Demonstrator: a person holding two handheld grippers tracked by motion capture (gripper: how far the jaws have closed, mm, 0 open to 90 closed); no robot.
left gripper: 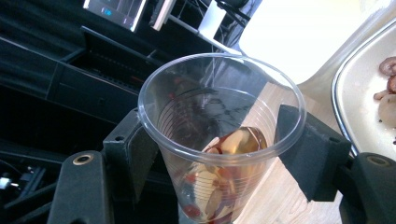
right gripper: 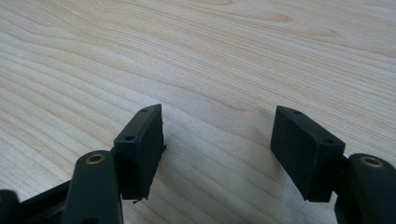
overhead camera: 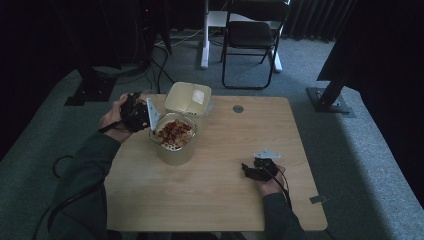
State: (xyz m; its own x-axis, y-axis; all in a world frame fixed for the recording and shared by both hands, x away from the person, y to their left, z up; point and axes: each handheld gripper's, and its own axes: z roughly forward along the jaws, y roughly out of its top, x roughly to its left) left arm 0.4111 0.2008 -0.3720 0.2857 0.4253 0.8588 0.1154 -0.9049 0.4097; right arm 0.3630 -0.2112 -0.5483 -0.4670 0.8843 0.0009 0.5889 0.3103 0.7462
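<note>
At far left of the tabletop (overhead camera: pixel 220 175), left hand-held gripper (left gripper: pixel 217 140) pinches a cup (left gripper: pixel 219 140) beside the tub (overhead camera: pixel 173 142); right hand-held gripper (right gripper: pixel 217 144) spread, near right.

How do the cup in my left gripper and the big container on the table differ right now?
The clear plastic cup is clamped between the left gripper pads, while the pale container stands on the table. The cup is nearly empty, with a few pieces left at its bottom; the container is heaped to its rim. The cup is see-through and round; the container looks cloudy and squarish. Both hold reddish-and-pale snack pieces.
</note>
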